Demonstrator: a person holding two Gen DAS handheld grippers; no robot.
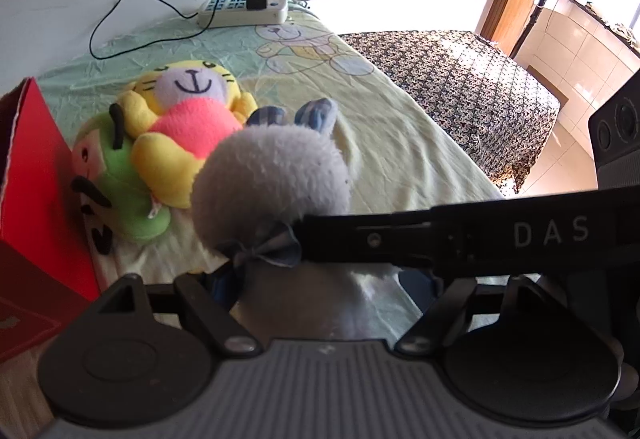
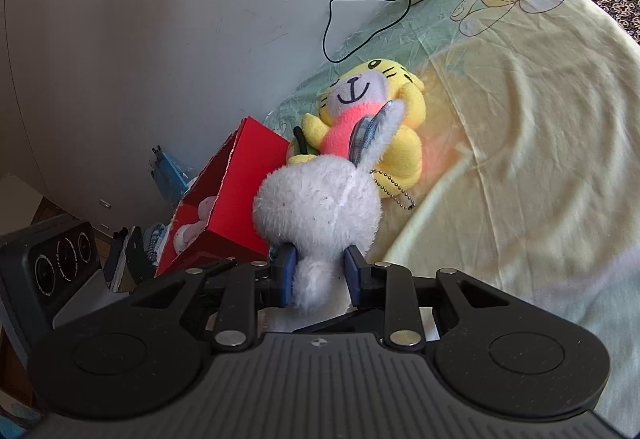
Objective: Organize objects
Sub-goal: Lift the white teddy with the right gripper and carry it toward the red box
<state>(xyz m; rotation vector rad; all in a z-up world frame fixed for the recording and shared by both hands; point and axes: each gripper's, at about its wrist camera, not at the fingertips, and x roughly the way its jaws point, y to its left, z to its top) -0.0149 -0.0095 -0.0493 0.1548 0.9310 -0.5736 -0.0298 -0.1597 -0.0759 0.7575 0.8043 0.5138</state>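
A white plush rabbit (image 2: 318, 205) with blue plaid ears is held above the bed; it also shows in the left wrist view (image 1: 272, 175). My right gripper (image 2: 320, 273) is shut on the rabbit's body below the head, and its finger (image 1: 440, 237) crosses the left wrist view. My left gripper (image 1: 320, 271) sits under the rabbit, its fingertips hidden. A yellow plush tiger (image 1: 188, 119) in a pink shirt lies on a green plush (image 1: 128, 183), next to a red box (image 2: 228, 199) that holds white plush.
The bed (image 2: 520, 119) has a yellow-green sheet with a bear print. A white power strip (image 1: 244, 11) with a black charger and cable lies by the wall. A dark patterned cover (image 1: 460, 87) lies beyond the bed's right edge.
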